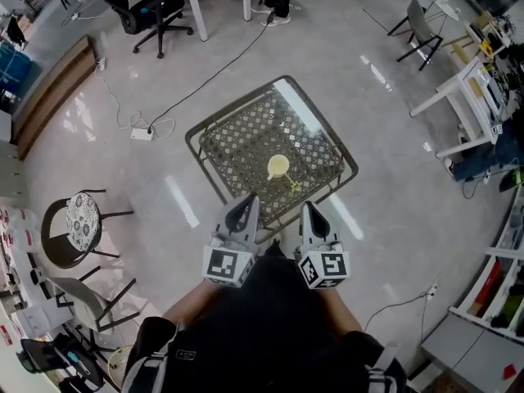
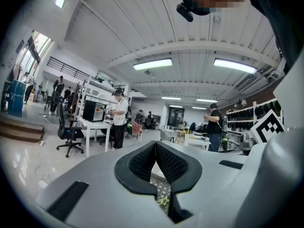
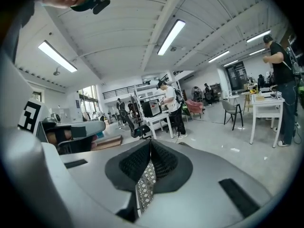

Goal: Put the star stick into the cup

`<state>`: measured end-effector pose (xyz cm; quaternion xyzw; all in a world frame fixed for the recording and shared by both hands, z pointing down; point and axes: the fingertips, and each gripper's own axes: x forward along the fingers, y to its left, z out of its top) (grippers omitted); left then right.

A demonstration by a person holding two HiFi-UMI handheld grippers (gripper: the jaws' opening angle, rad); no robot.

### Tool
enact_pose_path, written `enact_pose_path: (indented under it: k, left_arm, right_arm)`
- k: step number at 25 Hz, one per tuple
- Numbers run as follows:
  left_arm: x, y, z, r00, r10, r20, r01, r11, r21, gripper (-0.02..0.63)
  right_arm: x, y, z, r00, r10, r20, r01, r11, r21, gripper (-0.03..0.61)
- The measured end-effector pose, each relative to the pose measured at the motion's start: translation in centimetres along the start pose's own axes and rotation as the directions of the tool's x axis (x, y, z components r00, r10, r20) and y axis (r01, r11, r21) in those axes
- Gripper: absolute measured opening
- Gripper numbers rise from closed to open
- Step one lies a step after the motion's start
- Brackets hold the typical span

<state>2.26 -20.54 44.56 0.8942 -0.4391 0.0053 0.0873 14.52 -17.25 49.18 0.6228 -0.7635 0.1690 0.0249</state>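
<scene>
Cup [image 1: 278,167], star stick [image 1: 293,187] on table [image 1: 229,142] | stool [image 1: 82,218] | left gripper [image 1: 248,198], right gripper [image 1: 310,207] fingers closed empty

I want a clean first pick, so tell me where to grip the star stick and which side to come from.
Probably take the star stick by its thin shaft, not the star head, coming down from above on the near side: it lies flat on the mesh table, with the cup just beyond. The shaft's direction is too small to tell.
</scene>
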Motion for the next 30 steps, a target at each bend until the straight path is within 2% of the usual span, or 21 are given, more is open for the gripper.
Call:
enact_pose_path:
  k: [2,6,23,27,30]
  left_arm:
    - [0.0,-0.1,0.2,1.000,-0.006,0.008,0.006,1.000,-0.004,0.017]
    - [-0.3,0.1,-0.9,0.999,-0.023,-0.027,0.024,1.000,0.007,0.017]
    - [-0.1,0.5,0.2,0.999,-0.031,0.009,0.031,0.999,-0.017,0.017]
    - [-0.1,0.3,-0.6,0.999,-0.044,-0.013,0.044,0.999,0.017,0.017]
    - [0.0,0.1,-0.2,0.999,-0.031,-0.005,0.031,0.999,-0.007,0.017]
  right_arm:
    - [-0.1,0.1,-0.1,1.000,-0.007,0.004,0.007,1.000,0.013,0.011]
    - [-0.2,0.3,-0.1,1.000,-0.016,0.007,0.016,0.999,0.029,0.011]
    - [0.2,0.5,-0.3,1.000,-0.031,0.002,0.031,0.999,0.021,0.011]
    - [0.1,0.2,-0.3,0.999,-0.034,-0.002,0.034,0.999,0.019,0.011]
    - [0.0,-0.1,-0.4,0.999,-0.036,-0.007,0.036,0.999,0.018,0.011]
